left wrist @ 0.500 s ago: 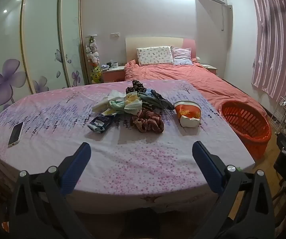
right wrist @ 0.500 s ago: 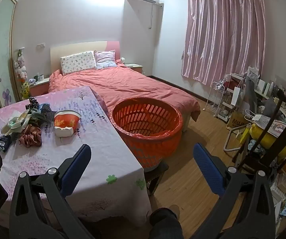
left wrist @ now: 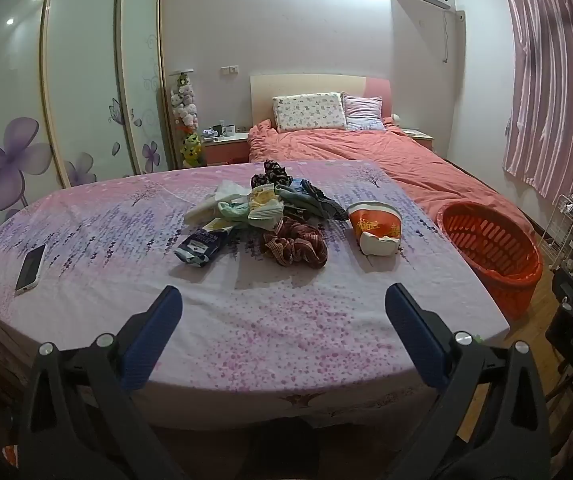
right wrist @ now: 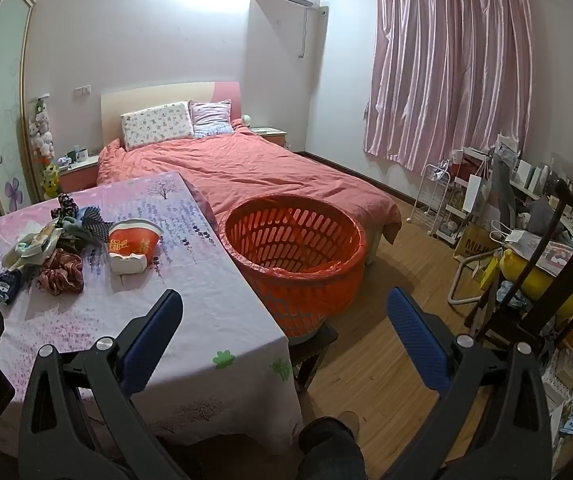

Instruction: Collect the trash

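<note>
A pile of trash and small items [left wrist: 262, 208] lies mid-table: wrappers, a dark packet [left wrist: 200, 247], a striped scrunchie [left wrist: 294, 246]. To its right, a crushed red and white paper cup [left wrist: 374, 228] lies tipped over; in the right wrist view the cup [right wrist: 132, 250] is at the left. An orange basket [right wrist: 296, 248] with a liner stands off the table's right edge; the basket [left wrist: 490, 248] also shows in the left wrist view. My left gripper [left wrist: 282, 308] hangs open over the near table edge, well short of the pile. My right gripper [right wrist: 284, 312] is open, empty, over the table corner facing the basket.
A phone [left wrist: 30, 268] lies at the table's left. The table wears a purple floral cloth [left wrist: 286, 340]. A bed [right wrist: 254, 172] stands behind. A dark wooden chair [right wrist: 546, 272] and cluttered shelves fill the right. A person's shoe [right wrist: 326, 440] shows on the wood floor.
</note>
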`<state>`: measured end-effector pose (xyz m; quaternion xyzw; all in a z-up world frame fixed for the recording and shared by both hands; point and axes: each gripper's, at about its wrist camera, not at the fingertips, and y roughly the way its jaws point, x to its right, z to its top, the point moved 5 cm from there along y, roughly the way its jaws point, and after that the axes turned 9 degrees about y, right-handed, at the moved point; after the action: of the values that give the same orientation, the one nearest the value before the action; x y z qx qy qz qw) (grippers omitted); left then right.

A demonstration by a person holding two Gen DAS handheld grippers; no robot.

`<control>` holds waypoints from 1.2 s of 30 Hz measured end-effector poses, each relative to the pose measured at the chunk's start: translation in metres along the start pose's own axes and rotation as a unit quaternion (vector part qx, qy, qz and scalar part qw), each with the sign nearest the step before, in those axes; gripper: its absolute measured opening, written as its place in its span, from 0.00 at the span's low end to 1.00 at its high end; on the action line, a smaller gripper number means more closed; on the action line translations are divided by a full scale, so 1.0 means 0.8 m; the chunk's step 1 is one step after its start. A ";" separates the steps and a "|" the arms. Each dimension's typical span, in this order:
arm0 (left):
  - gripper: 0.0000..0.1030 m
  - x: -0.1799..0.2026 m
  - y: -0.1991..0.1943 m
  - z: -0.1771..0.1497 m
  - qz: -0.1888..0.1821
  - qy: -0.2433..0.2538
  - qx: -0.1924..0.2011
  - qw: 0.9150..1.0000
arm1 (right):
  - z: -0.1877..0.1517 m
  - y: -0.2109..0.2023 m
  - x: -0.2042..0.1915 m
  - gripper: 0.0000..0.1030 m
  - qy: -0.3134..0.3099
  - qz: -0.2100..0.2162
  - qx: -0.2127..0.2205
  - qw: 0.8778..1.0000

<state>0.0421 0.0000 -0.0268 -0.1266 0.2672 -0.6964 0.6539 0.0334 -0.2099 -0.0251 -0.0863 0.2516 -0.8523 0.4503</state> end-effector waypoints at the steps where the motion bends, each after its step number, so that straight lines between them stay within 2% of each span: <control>1: 0.96 0.000 0.000 0.000 0.000 0.000 0.000 1.000 | 0.000 0.000 0.000 0.98 0.000 0.000 0.000 1.000; 36: 0.96 0.000 0.000 0.000 -0.001 -0.001 -0.001 1.000 | -0.002 0.002 -0.002 0.98 0.000 0.000 -0.001 1.000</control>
<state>0.0423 0.0001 -0.0271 -0.1286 0.2669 -0.6967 0.6534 0.0347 -0.2088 -0.0273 -0.0872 0.2528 -0.8521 0.4499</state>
